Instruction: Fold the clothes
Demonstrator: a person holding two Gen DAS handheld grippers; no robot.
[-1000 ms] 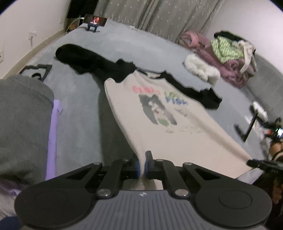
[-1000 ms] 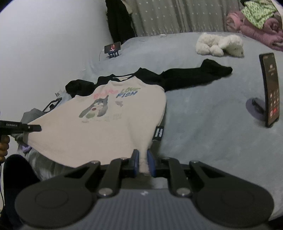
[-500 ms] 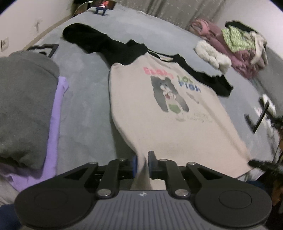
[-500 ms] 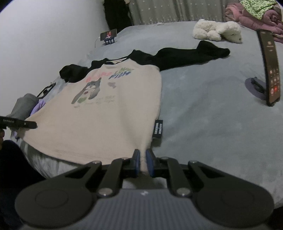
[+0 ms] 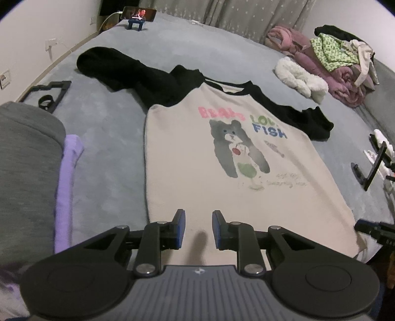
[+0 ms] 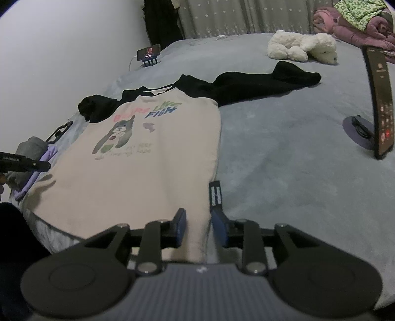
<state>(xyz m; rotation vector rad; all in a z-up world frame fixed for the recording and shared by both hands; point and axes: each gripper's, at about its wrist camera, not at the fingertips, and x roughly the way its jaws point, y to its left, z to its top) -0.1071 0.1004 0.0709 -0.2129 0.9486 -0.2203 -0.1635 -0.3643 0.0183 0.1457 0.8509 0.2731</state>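
Observation:
A cream shirt with black sleeves and a cat print (image 5: 222, 177) lies flat, face up, on the grey bed; it also shows in the right wrist view (image 6: 148, 158). Both black sleeves spread outward at the far end. My left gripper (image 5: 196, 228) is open over the hem near its left corner, holding nothing. My right gripper (image 6: 197, 228) is open over the hem at its right corner, with a fold of fabric lying loose between the fingers. A black side label (image 6: 215, 195) sticks out by the right finger.
A folded grey and purple pile (image 5: 37, 177) sits left of the shirt. A phone on a stand (image 6: 380, 103) stands to the right. A white plush toy (image 6: 301, 47), a heap of pink and green clothes (image 5: 333, 61) and another phone (image 5: 139, 14) lie farther back.
Both grippers have opened and let go of the shirt's hem. The shirt, held up and taut before, now lies flat on the bed.

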